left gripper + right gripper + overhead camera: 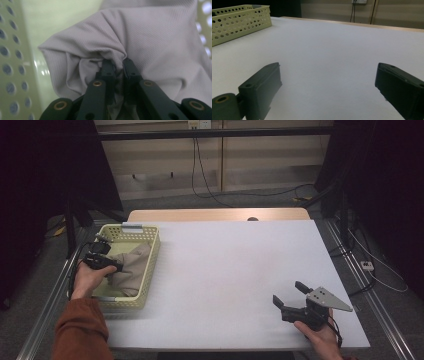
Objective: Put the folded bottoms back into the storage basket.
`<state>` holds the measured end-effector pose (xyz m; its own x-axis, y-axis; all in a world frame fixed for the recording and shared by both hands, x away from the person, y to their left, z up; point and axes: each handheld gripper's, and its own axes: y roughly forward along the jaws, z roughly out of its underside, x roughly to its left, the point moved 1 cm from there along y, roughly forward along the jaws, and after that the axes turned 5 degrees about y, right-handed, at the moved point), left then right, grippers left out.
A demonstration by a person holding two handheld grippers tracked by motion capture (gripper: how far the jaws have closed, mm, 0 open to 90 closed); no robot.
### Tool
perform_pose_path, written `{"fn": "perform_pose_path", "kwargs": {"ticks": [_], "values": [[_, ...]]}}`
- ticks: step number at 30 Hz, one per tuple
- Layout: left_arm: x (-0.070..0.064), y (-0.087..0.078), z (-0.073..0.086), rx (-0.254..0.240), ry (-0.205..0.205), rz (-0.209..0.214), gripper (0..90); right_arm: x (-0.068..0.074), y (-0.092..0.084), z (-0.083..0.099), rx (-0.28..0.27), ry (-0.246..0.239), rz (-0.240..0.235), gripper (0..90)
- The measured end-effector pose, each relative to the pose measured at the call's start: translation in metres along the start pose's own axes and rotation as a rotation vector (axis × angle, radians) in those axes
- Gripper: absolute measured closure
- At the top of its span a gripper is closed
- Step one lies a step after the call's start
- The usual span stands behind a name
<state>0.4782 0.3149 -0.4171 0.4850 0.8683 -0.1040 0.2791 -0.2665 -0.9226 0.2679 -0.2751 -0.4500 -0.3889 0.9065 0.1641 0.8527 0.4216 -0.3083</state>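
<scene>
One cloth (150, 40) in one basket (150, 270), pinched by left claw (117, 66); right claw (329, 85) released.

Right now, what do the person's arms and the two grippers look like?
The left gripper and right gripper are black, each with two flat jaws; brass-coloured rivets show at the left one's joints. The right one carries a grey three-cornered plate. A black cable trails from the left. The left arm wears a rust-orange sleeve.
</scene>
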Motion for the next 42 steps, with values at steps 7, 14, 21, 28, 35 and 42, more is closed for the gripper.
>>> {"fn": "perform_pose_path", "kwargs": {"ticks": [7,14,21,28,35,42], "values": [[0.005,0.008,0.002,-0.091,-0.005,-0.026,81.9,0.001,0.001,0.000,0.006,-0.005,-0.002,6.3],[0.006,0.020,-0.008,-0.183,-0.010,-0.112,81.0,0.000,0.001,0.000,0.005,-0.003,-0.002,6.3],[0.003,0.024,-0.009,-0.151,0.029,-0.180,79.5,0.000,0.000,0.000,0.006,0.000,-0.006,6.4],[0.004,0.018,-0.004,-0.033,0.008,-0.112,80.6,0.000,0.001,0.000,0.009,-0.001,-0.006,6.4],[0.003,0.008,-0.001,-0.025,0.029,-0.097,78.2,-0.001,0.001,0.000,0.008,0.000,-0.003,6.4],[0.002,-0.013,0.000,-0.300,-0.017,-0.180,56.5,0.000,0.001,0.000,0.008,0.003,-0.001,6.4]]}}
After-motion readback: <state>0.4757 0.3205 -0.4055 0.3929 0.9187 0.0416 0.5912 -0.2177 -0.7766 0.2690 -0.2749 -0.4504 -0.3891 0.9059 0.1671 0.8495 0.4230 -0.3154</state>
